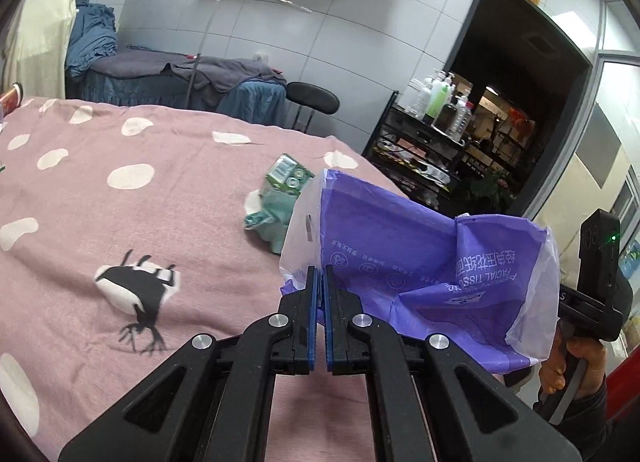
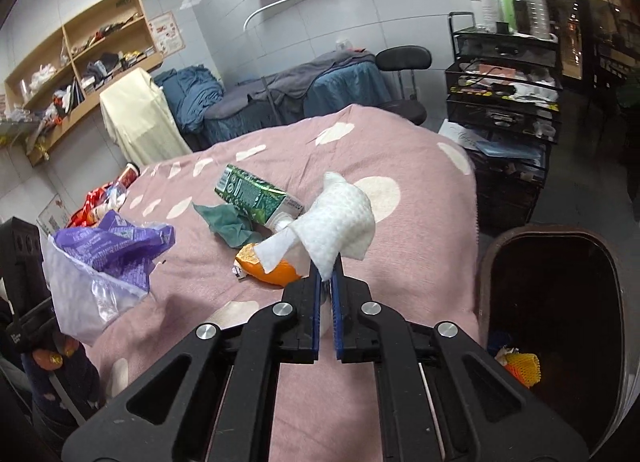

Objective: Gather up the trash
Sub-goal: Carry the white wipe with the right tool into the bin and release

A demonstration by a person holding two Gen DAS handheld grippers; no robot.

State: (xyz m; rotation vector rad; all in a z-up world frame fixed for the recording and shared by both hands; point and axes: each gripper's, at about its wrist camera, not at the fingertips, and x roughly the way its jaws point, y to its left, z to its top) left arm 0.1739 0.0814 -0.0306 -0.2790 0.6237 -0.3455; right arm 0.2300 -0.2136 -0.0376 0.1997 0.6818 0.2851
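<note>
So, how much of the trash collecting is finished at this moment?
Done: the bin already holds some yellow-orange trash. In hand: the left tool grips the purple tissue wrapper, and the right tool grips a white wipe. Left on the pink blanket: orange peel, green carton, teal cloth.

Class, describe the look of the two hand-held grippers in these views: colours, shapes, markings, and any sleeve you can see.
Each hand-held gripper, left and right, has matte black angular linkage arms with triangular cut-outs, round silver pivot bolts, and slim fingers lined with ribbed blue pads. In the left view, the right unit's black body shows a green indicator light, and the person's hand meets a dark sleeve.
</note>
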